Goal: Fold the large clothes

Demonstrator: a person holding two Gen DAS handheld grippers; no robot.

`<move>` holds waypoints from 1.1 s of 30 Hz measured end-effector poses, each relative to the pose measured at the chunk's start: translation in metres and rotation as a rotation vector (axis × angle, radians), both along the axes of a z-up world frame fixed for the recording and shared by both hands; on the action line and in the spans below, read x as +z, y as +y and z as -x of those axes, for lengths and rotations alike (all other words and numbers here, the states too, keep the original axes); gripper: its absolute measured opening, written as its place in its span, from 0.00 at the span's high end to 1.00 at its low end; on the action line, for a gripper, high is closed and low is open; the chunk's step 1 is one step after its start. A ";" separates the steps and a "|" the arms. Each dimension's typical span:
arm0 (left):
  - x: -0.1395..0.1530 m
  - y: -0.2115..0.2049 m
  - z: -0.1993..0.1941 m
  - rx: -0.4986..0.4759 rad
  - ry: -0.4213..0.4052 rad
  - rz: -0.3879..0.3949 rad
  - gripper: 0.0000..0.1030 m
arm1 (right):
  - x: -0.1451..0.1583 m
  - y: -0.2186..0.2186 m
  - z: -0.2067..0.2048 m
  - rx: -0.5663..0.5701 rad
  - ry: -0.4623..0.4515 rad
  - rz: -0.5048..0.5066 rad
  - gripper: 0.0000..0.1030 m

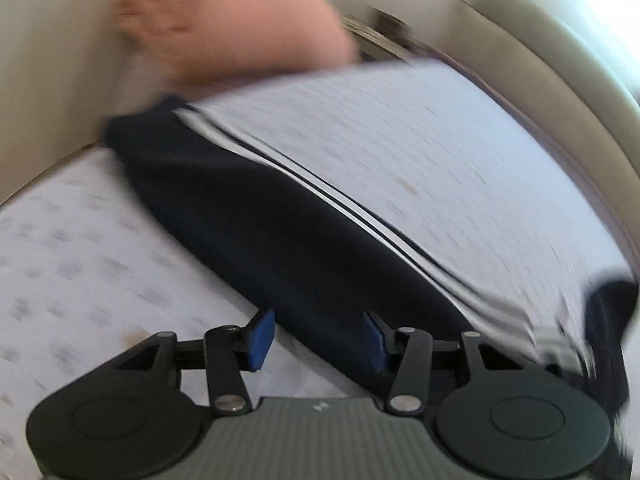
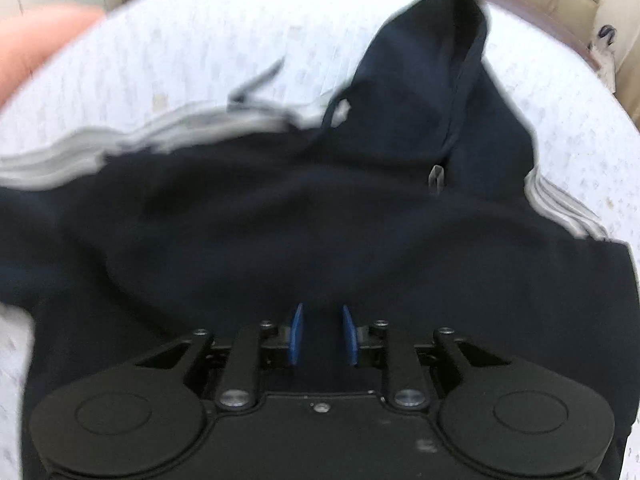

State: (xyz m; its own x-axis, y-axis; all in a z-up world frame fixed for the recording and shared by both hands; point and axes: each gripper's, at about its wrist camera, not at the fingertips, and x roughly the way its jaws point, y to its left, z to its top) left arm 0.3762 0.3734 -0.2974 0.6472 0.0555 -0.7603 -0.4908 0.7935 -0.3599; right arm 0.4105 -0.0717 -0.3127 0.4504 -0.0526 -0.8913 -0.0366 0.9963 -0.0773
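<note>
Clothes: a dark navy hooded jacket with white stripes [image 1: 248, 216] [image 2: 304, 224] lies on the white bed sheet with small grey dots [image 1: 72, 248] [image 2: 192, 48].
Left gripper [image 1: 318, 338]: blue pads spread wide, nothing between them, right at the sleeve's edge.
Right gripper [image 2: 323, 334]: pads partly apart over the dark cloth; I cannot tell if they pinch it.
Hard to see: both views are blurry; a pink blur [image 1: 240, 24] fills the top, too smeared to name.

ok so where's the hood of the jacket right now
In the right wrist view the hood sticks up at the upper right of the dark jacket, lying on the white bed cover, well ahead of the right gripper.
</note>
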 end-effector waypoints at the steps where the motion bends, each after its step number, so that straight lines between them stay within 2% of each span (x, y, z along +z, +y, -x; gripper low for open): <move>1: -0.002 0.020 -0.001 0.055 -0.012 0.015 0.45 | 0.001 0.003 0.002 0.019 -0.011 0.023 0.71; 3: -0.005 0.057 -0.005 0.156 -0.041 0.047 0.36 | 0.000 0.004 0.001 0.023 -0.003 0.030 0.71; 6: -0.009 0.103 -0.008 0.311 -0.059 0.073 0.33 | 0.001 -0.001 0.002 0.012 0.012 -0.001 0.71; 9: -0.017 0.134 -0.012 0.376 -0.096 0.147 0.26 | 0.003 0.000 0.000 0.011 0.023 -0.005 0.71; 12: -0.032 0.151 -0.022 0.414 -0.086 0.163 0.26 | 0.000 0.004 -0.002 0.025 0.026 0.025 0.71; 13: -0.037 0.152 -0.028 0.398 -0.089 0.165 0.26 | 0.001 0.007 -0.004 0.031 0.025 0.036 0.71; 14: -0.036 0.152 -0.034 0.383 -0.084 0.133 0.31 | 0.001 0.009 -0.004 0.035 0.023 0.044 0.71; 15: -0.034 0.151 -0.039 0.364 -0.072 0.096 0.48 | 0.001 0.009 -0.004 0.036 0.020 0.048 0.71; 16: -0.033 0.148 -0.048 0.339 -0.040 0.048 0.59 | 0.001 0.009 -0.003 0.035 0.018 0.047 0.71; 17: -0.031 0.146 -0.052 0.314 -0.026 0.015 0.82 | 0.001 0.009 -0.003 0.032 0.016 0.044 0.71; 18: -0.031 0.146 -0.054 0.289 -0.033 0.002 0.89 | 0.001 0.008 -0.003 0.028 0.013 0.037 0.71; 22: -0.004 0.120 -0.049 0.216 -0.091 -0.074 0.89 | 0.003 0.001 0.001 0.007 -0.009 -0.012 0.71; 26: 0.045 0.065 -0.037 0.062 -0.215 -0.127 0.89 | 0.014 -0.017 0.016 -0.049 -0.045 -0.113 0.71; 29: 0.077 0.003 -0.031 -0.087 -0.298 -0.172 0.89 | 0.031 -0.028 0.038 -0.051 -0.091 -0.123 0.71; 33: 0.101 -0.099 -0.022 -0.272 -0.381 -0.169 0.89 | 0.048 -0.045 0.069 -0.041 -0.124 -0.131 0.71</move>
